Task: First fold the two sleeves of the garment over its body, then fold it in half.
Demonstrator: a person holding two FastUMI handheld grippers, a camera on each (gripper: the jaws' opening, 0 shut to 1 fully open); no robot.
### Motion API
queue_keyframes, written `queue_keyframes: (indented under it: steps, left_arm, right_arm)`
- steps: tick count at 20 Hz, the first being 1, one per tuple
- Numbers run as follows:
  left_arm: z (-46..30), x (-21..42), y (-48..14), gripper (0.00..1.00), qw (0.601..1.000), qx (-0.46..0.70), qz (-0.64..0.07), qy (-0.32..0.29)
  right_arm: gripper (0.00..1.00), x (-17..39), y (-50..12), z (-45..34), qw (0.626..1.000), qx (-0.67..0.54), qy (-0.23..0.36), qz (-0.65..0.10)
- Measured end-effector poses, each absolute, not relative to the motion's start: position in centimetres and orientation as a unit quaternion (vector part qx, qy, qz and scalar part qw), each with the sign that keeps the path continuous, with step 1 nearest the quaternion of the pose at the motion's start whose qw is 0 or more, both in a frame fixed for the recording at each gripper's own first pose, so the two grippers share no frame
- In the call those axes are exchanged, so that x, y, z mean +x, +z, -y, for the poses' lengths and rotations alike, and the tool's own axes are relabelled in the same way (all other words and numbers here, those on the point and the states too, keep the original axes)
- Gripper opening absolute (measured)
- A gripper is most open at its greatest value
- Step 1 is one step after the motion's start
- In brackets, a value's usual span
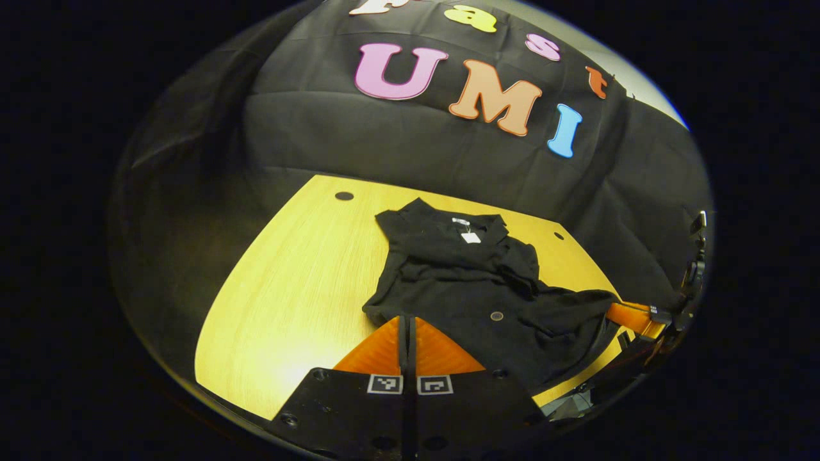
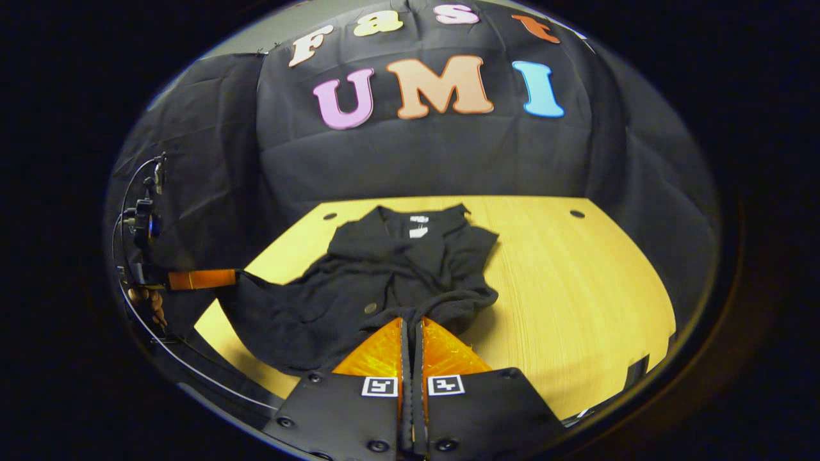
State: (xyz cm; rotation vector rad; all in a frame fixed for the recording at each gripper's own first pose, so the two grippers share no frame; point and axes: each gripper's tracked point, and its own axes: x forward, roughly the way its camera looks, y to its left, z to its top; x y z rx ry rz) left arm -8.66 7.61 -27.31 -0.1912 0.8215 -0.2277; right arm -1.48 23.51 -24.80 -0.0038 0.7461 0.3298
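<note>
black button-front garment (image 1: 474, 282) rumpled on the yellow wooden tabletop (image 1: 301, 288), left gripper (image 1: 407, 323) and right gripper (image 2: 411, 325) both with jaws clamped on its hem

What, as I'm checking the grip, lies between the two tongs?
The black garment's bottom edge with a button, stretching from the left tongs to the right tongs, in the left gripper view.

black garment (image 1: 461, 288), yellow wood-grain table (image 1: 301, 282)
</note>
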Motion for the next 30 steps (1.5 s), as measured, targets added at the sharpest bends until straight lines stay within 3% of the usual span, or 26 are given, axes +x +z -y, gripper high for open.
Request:
queue_keyframes:
  steps: [4, 12, 23, 28, 30]
  left_arm:
    - [-7.4, -3.6, -25.2, 0.00, 0.918, -0.082, -0.374, -0.105]
    - [-5.1, 5.9, -24.4, 0.00, 0.926, -0.067, -0.361, -0.090]
    - [-1.6, 18.7, -28.7, 0.00, 0.927, -0.032, -0.367, -0.072]
    - [-1.3, 22.0, -30.2, 0.00, 0.935, -0.007, -0.351, -0.042]
    - [-1.5, 22.9, -30.1, 0.45, 0.943, -0.001, -0.333, -0.026]
  right_arm:
    - [0.06, 3.4, -21.2, -23.7, 0.930, 0.014, 0.169, -0.325]
    - [0.00, 13.3, -20.0, -23.1, 0.931, 0.011, 0.196, -0.307]
    - [0.00, 27.6, -23.4, -22.0, 0.927, 0.042, 0.178, -0.328]
    - [0.02, 30.5, -25.4, -21.3, 0.922, 0.039, 0.167, -0.347]
    - [0.48, 31.8, -25.0, -19.8, 0.936, 0.030, 0.133, -0.324]
